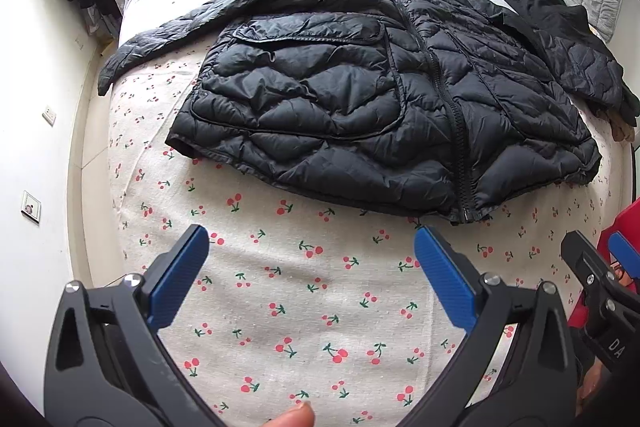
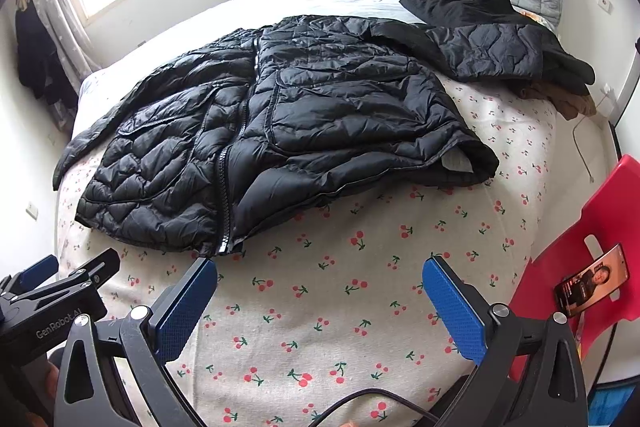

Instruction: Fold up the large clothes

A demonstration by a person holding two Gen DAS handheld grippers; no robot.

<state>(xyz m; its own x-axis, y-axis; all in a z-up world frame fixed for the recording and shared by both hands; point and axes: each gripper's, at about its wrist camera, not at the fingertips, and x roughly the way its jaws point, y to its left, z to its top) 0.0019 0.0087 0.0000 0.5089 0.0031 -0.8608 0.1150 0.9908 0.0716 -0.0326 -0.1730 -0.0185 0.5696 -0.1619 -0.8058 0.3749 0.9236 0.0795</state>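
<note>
With the black puffer jacket (image 1: 360, 99) lying zipped and spread flat on the cherry-print bed (image 1: 280, 307), untouched, folding has not begun: both the left gripper (image 1: 312, 267) and right gripper (image 2: 320, 303) hover wide apart and empty near its hem, and the next move probably calls for pinching a sleeve

The brown garment (image 2: 568, 101) lies mostly hidden under the dark pile (image 2: 500, 43), so its kind cannot be told. The red chair (image 2: 592, 227) is cut off by the frame edge. The jacket (image 2: 280, 131) covers its own far sleeve.
</note>
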